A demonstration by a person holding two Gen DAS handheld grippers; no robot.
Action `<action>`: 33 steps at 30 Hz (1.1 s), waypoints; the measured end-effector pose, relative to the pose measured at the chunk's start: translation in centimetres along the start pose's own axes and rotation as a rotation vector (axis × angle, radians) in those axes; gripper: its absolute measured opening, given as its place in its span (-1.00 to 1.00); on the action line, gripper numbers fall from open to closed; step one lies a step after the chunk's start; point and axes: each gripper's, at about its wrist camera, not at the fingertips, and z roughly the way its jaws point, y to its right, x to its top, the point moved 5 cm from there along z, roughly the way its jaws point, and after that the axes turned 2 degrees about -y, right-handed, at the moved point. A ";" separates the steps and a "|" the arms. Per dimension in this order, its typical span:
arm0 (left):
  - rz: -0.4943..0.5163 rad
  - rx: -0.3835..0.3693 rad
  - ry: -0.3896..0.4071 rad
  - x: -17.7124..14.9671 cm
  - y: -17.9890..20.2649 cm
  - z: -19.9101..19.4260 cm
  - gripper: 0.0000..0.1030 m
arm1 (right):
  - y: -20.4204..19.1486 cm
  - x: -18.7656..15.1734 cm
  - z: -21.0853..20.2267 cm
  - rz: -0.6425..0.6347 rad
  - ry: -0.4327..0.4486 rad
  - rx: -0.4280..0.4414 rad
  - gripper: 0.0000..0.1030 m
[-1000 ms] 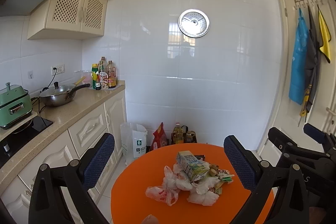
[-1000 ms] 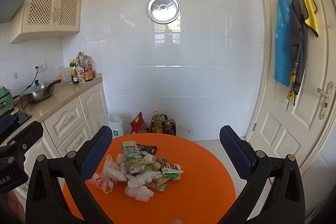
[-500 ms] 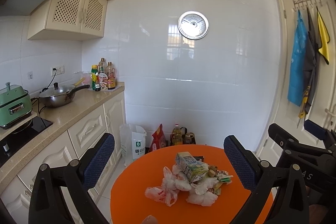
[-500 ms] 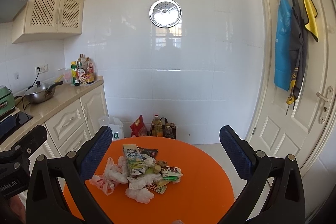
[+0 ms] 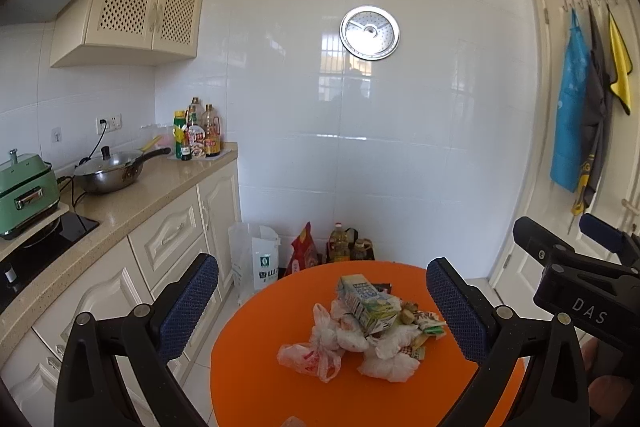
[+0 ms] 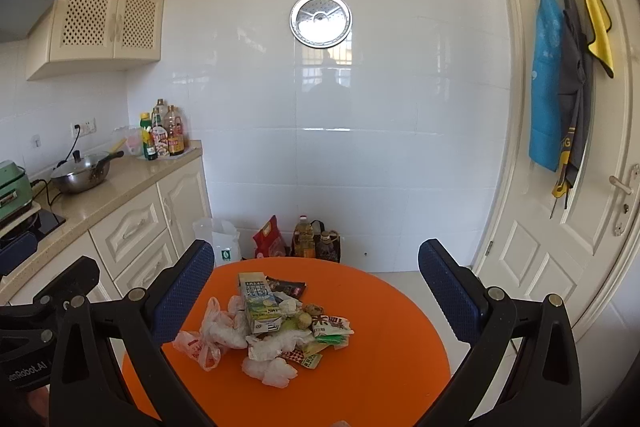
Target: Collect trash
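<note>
We held both tools short of the orange table (image 6: pixel 380 367), neither touching anything. The left gripper (image 5: pixel 322 301) stood with its jaws wide apart and empty, and the right gripper (image 6: pixel 316 291) was spread just as wide, also empty. The trash heap (image 6: pixel 272 331) lay on the table, a little toward its left side and framed between both pairs of fingers.

To do the pick well, we judged it best to start with something loose on the heap's outer edge, such as the crumpled plastic bag (image 6: pixel 200 345) at its near left, and to close on a gathered fold, since thin film would likely slip. The milk carton (image 6: pixel 258 301) lay tilted on top of the heap, so pulling from beneath might tip it off the table.

Beyond the table, on the floor against the wall, stood a white bag (image 6: pixel 222 243), a red packet (image 6: pixel 270 241) and oil bottles (image 6: pixel 308 237). We could not tell whether that bag was meant for the trash. Left of the table ran the counter (image 5: pixel 132 199), well apart. Nothing blocked the reach.
</note>
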 end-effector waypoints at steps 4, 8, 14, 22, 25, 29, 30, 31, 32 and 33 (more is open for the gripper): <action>-0.008 0.008 -0.029 -0.4 -0.7 1.3 0.99 | -0.8 -0.5 1.4 -0.013 -0.030 0.019 1.00; -0.022 0.018 -0.070 -1.0 -1.4 3.1 0.99 | -1.7 -1.5 3.1 -0.032 -0.069 0.044 1.00; -0.062 0.050 -0.175 -3.1 -3.3 7.2 0.99 | -2.4 -5.6 7.0 -0.062 -0.198 0.099 1.00; -0.061 0.081 -0.338 -6.6 -3.7 13.6 0.99 | -3.5 -13.7 13.2 -0.099 -0.434 0.182 0.96; -0.054 0.075 -0.391 -7.5 -3.2 16.0 0.99 | -4.1 -16.8 15.5 -0.107 -0.516 0.195 0.88; -0.030 0.059 -0.444 -8.0 -2.1 19.5 0.99 | -4.5 -19.4 17.9 -0.087 -0.595 0.208 0.72; -0.023 0.058 -0.454 -8.0 -1.9 20.4 0.99 | -4.6 -19.8 18.4 -0.080 -0.606 0.216 0.67; -0.016 0.057 -0.461 -8.0 -1.7 21.2 0.99 | -4.7 -20.1 18.9 -0.079 -0.614 0.220 0.59; -0.010 0.052 -0.468 -8.0 -1.5 22.0 0.99 | -4.9 -20.5 19.4 -0.082 -0.619 0.223 0.53; -0.005 0.046 -0.470 -8.1 -1.6 22.8 0.99 | -5.0 -20.7 19.7 -0.084 -0.626 0.228 0.44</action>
